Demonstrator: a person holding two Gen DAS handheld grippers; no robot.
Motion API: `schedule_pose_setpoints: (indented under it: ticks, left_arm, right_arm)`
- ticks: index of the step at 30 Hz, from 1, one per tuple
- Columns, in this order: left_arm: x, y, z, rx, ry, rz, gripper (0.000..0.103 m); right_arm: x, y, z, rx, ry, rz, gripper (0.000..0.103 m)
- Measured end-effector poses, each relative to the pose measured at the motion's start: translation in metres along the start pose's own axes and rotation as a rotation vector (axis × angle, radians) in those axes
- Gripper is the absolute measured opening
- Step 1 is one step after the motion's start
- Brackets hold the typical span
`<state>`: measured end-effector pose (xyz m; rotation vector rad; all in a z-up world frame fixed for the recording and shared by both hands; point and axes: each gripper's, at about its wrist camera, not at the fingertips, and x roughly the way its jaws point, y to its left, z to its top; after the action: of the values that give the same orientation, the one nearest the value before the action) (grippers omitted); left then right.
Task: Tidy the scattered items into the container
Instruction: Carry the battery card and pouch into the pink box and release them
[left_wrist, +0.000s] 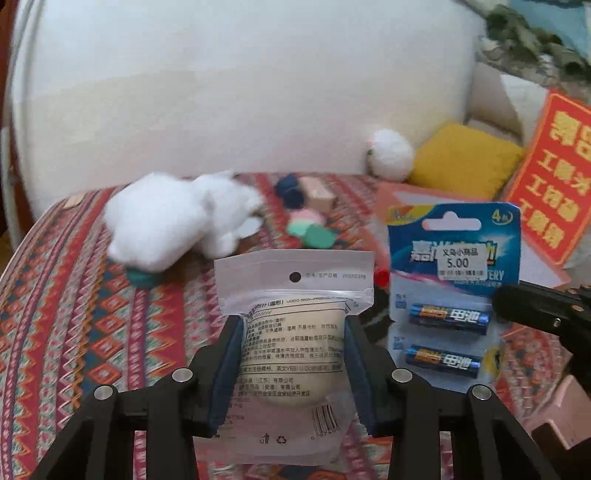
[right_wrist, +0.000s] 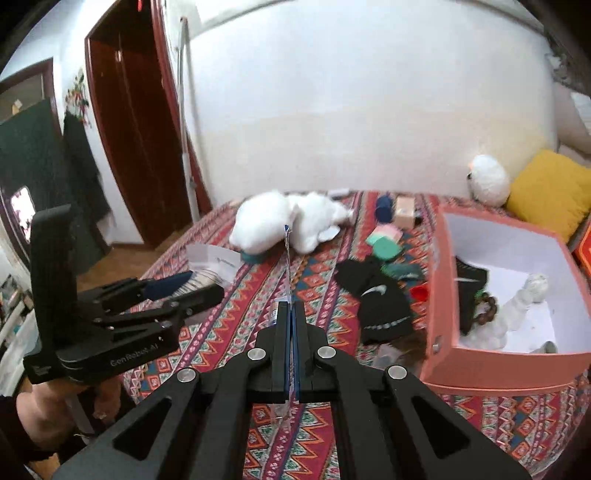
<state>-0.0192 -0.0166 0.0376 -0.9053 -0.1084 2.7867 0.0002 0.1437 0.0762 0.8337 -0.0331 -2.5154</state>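
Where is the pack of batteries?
In the left wrist view, the blue card battery pack is held upright on the right, beside the clear plastic pouch.

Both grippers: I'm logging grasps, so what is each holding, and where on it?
Left gripper clamps the clear pouch across its lower middle; right gripper pinches the battery pack by its card's edge.

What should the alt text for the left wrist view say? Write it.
The left claw grips a clear pouch holding a round powder puff, above a patterned bedspread. Beside it, the right claw holds a blue battery blister pack. White plush toys and a yellow cushion lie behind.
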Motion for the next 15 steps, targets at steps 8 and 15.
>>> schedule_pose_setpoints:
  ticks: [8,15]
  left_arm:
    - [-0.007,-0.076,0.031,0.099,-0.058,-0.129,0.045]
    - [-0.011,-0.147,0.056,0.178,-0.122,-0.225,0.045]
  right_arm:
    - [-0.073,-0.044,-0.001,0.053,-0.150,-0.120,0.000]
    - [-0.132,-0.078,0.006,0.098,-0.297,-0.258,0.000]
